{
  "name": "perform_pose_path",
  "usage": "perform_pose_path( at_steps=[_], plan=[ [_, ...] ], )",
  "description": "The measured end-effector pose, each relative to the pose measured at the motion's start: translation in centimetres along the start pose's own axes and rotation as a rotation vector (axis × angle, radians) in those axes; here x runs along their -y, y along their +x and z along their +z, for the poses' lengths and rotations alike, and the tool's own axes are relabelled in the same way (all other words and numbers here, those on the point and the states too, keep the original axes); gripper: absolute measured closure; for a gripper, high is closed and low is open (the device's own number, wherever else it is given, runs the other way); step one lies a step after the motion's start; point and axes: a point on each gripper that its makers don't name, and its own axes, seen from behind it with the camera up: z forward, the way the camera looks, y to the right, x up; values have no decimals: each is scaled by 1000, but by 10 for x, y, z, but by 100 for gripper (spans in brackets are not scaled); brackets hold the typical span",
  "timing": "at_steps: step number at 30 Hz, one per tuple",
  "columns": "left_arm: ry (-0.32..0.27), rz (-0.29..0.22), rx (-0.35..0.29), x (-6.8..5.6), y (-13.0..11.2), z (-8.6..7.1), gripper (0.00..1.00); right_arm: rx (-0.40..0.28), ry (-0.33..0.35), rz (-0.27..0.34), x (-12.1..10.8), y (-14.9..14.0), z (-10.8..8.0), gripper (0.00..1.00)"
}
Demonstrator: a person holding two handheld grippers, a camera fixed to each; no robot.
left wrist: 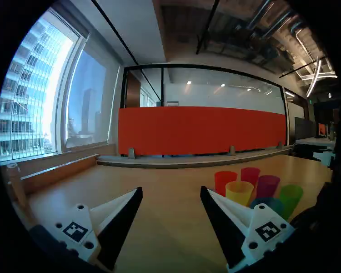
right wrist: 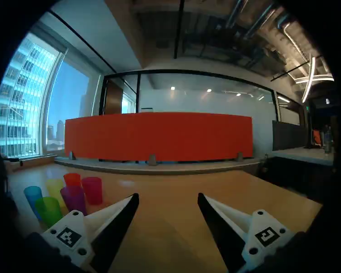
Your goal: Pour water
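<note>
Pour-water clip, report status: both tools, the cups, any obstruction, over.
Left tool open, empty. Right tool open, empty. Six coloured plastic cups clustered upright on wooden table, untouched. Bare wood ahead of both tools.

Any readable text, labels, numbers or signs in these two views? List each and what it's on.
Nothing legible.
Left gripper: square coded tags, a black-and-white pattern, no letters.
Right gripper: coded tags of the same kind, no letters.
Small white plate on the glass partition: too small to read.
Coloured cups: no print visible.
</note>
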Motion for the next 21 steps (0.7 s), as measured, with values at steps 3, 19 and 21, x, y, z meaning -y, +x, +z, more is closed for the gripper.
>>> perform_pose_path(
  at_steps=[3,19,21],
  plan=[
    [0,0,2,-1,0,0,6,0,1,-2,1,0,0,0],
    [-15,5,60,2,21,8,6,42,49,-22,12,24,-1,0],
    [-25,-3,71,-1,27,10,6,50,59,-23,13,34,0,0]
  ],
)
